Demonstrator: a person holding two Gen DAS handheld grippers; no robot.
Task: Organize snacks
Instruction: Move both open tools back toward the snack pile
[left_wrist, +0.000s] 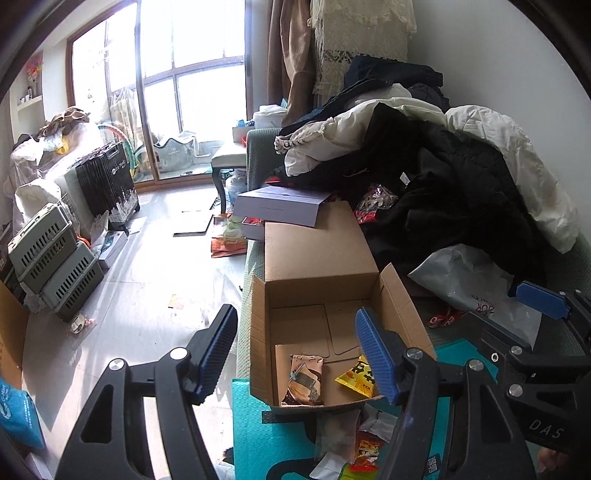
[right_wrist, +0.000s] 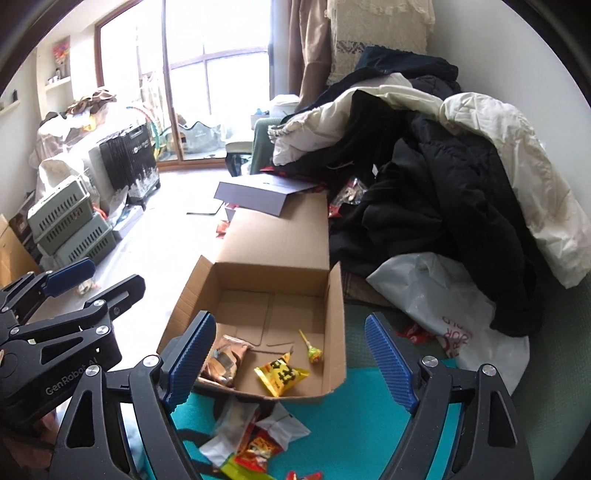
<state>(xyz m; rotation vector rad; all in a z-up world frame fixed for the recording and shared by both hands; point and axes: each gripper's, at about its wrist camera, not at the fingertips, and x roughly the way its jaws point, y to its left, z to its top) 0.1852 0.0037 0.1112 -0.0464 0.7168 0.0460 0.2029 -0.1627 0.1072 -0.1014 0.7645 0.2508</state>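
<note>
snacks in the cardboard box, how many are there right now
3: a brown packet by the near left wall, a yellow packet near the front middle, a lollipop just right of it. The left finger of the right gripper may hide more.

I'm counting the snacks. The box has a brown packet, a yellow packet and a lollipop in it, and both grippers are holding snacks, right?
Not quite: both grippers, left and right, are open and empty, as both wrist views show. The box does hold the brown packet, yellow packet and lollipop.
</note>
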